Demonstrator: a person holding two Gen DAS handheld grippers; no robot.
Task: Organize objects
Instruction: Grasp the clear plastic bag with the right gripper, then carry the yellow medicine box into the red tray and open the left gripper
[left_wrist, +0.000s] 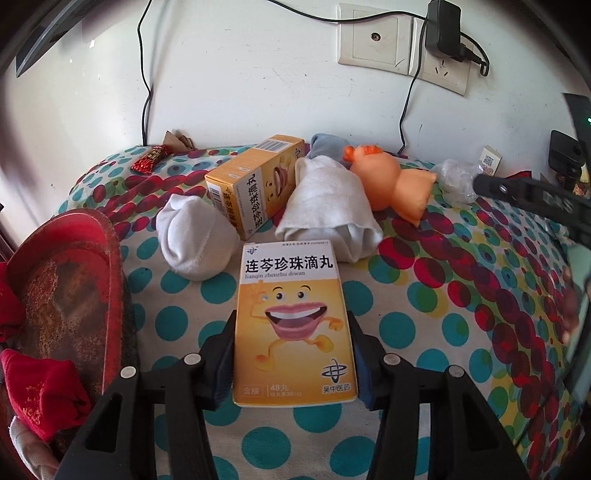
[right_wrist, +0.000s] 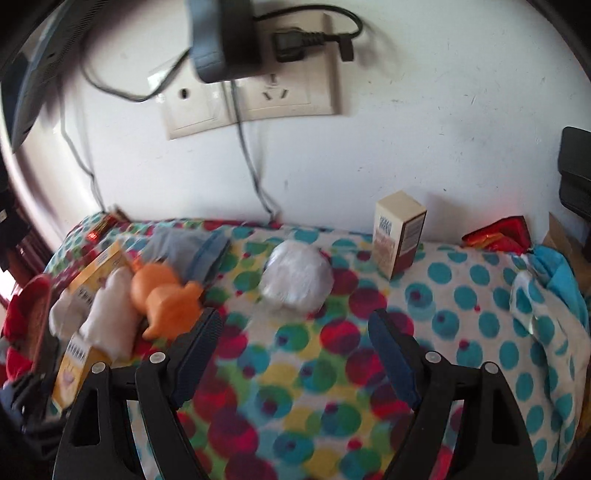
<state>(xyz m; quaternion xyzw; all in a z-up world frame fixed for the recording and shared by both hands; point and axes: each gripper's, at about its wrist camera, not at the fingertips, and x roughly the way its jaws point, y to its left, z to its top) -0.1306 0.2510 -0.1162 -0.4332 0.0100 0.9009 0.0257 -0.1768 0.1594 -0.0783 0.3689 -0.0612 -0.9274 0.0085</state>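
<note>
- The left gripper (left_wrist: 293, 354) is clamped on a yellow box (left_wrist: 293, 325) with a cartoon mouth; the box fills the lower centre of the left wrist view, one finger pressed on each long side.
- A second yellow box (left_wrist: 255, 184) lies on its side just above it, at the centre of the frame.
- A balled white sock (left_wrist: 195, 238) sits left of centre, touching the second box.
- A rolled white cloth (left_wrist: 328, 214) lies right of centre, against the second box and the orange toy (left_wrist: 388, 181).
- A grey cloth (left_wrist: 325, 146) shows behind the roll, upper centre.
- A clear plastic wad (left_wrist: 456, 181) sits at the right, near the toy.
- A red wrapper (left_wrist: 151, 158) lies at the upper left, by the wall.
- A red tray (left_wrist: 110, 258) stands at the left edge of the dotted cover (left_wrist: 424, 314).
- The right gripper (right_wrist: 295, 354) hangs with its jaws wide apart and nothing between them, low in the right wrist view, over the cover.
- In that blurred view the plastic wad (right_wrist: 295, 280) lies just above centre.
- A small tan box (right_wrist: 399, 236) stands upright at the upper right, near the wall.
- A wall socket (right_wrist: 284, 88) with a plugged adapter (right_wrist: 229, 37) is at the top.
</note>
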